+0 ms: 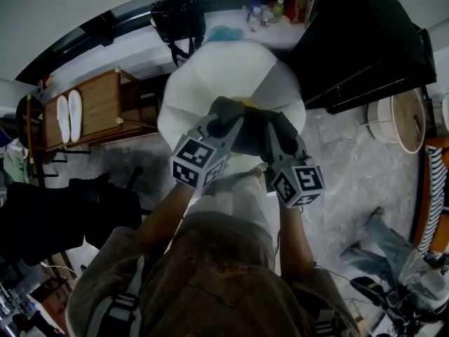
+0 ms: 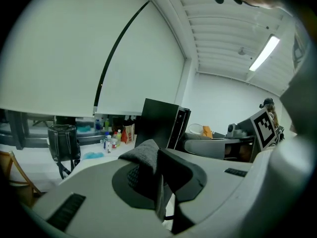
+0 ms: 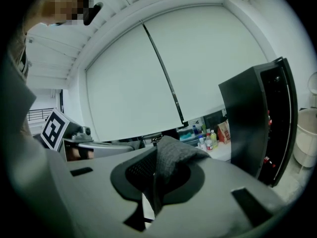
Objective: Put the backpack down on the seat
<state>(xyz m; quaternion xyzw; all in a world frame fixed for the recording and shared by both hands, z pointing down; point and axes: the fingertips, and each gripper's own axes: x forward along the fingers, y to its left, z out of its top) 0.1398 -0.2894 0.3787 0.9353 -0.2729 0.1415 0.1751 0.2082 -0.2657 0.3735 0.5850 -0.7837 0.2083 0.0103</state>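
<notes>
Both grippers hold a dark grey fabric part of the backpack (image 1: 247,126) in front of me, over the near edge of a round white seat (image 1: 224,76). The left gripper (image 1: 226,123) is shut on that grey fabric (image 2: 142,158), which bunches up between its jaws (image 2: 157,168). My right gripper (image 1: 272,130) pinches the same grey fabric (image 3: 174,155) in its jaws (image 3: 156,171). A pale part of the backpack (image 1: 235,192) hangs below the two grippers, between my forearms. The rest of the pack is hidden by the grippers.
A tall black cabinet (image 1: 365,41) stands right of the seat. A counter behind it carries a black bag (image 1: 175,20) and several bottles (image 1: 263,12). A wooden shelf with white slippers (image 1: 91,111) is at the left, a round bin (image 1: 400,121) at the right, and someone's legs (image 1: 382,248) on the floor.
</notes>
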